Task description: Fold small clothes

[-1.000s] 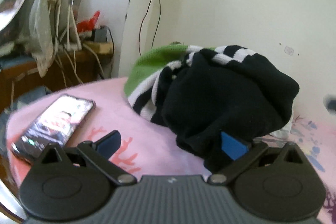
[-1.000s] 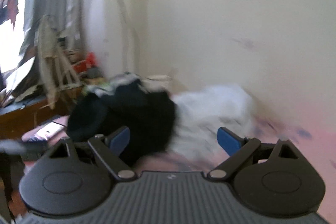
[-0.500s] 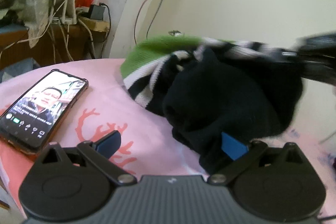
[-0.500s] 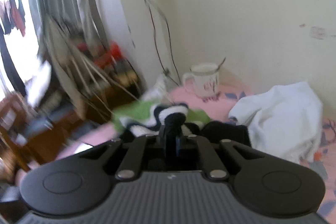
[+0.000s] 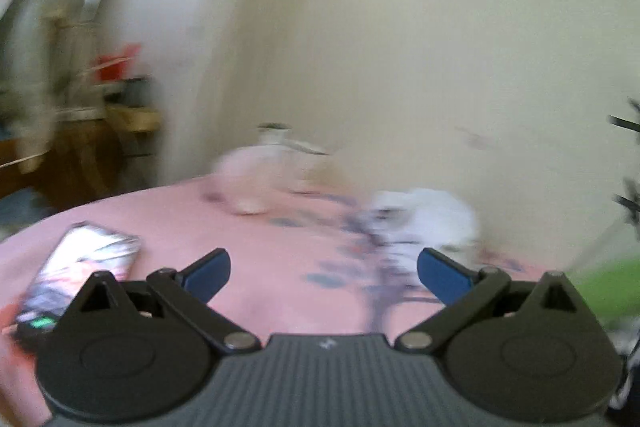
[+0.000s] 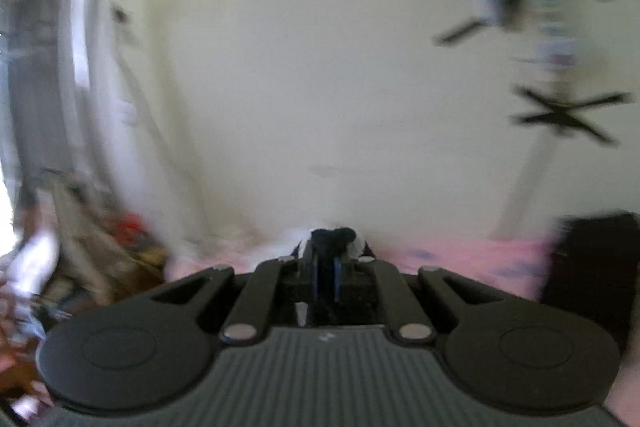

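My right gripper (image 6: 326,277) is shut on a fold of the black garment (image 6: 332,239), held up above the pink cloth-covered table (image 6: 480,251). Both views are blurred by motion. My left gripper (image 5: 322,273) is open and empty over the pink table (image 5: 260,247). A green and striped part of the garment (image 5: 600,291) shows at the far right edge of the left wrist view. A white cloth (image 5: 428,219) lies ahead of the left gripper near the wall.
A phone (image 5: 80,275) lies on the table to the left of my left gripper. A white mug (image 5: 256,183) stands at the back by the cream wall. A dark object (image 6: 592,267) sits at the right in the right wrist view. Cluttered shelves stand at the left.
The right gripper closed on the black garment and lifted it away from in front of the left gripper. The mug and white cloth behind it are now uncovered. Both cameras swing fast.
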`<action>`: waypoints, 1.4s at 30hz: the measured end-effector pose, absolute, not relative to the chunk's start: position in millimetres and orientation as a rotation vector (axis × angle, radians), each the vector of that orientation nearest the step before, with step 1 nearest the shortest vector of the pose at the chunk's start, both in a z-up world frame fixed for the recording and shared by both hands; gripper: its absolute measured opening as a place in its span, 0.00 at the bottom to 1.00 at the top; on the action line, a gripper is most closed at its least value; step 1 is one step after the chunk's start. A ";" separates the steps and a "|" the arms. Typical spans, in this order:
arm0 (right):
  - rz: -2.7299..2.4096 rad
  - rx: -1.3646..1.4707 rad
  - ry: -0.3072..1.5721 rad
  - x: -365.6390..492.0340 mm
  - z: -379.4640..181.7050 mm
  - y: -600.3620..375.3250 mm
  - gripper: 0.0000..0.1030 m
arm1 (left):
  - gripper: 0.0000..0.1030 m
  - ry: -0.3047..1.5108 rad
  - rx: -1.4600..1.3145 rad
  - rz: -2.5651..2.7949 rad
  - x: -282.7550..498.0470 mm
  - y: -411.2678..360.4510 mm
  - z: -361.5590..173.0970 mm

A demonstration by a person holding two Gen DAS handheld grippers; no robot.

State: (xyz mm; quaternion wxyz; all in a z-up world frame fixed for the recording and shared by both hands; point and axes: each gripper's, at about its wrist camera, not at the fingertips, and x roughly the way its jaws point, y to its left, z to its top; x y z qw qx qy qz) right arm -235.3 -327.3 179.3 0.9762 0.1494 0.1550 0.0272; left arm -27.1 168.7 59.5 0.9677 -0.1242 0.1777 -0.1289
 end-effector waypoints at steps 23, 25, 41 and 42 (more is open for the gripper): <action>0.097 0.375 0.118 -251.3 233.5 -373.7 0.00 | 0.11 0.438 -0.299 -1.011 31.0 -42.6 195.6; 0.223 0.343 0.062 -254.0 253.9 -362.0 0.01 | 0.11 0.306 -0.296 -0.993 13.1 -13.6 232.8; 0.203 0.271 0.525 -165.6 95.8 -337.8 0.63 | 0.09 0.665 -0.315 -0.472 -21.4 183.5 56.3; 0.209 0.252 0.539 -152.7 93.5 -332.1 0.64 | 0.10 0.660 -0.338 -0.467 -24.4 192.3 49.4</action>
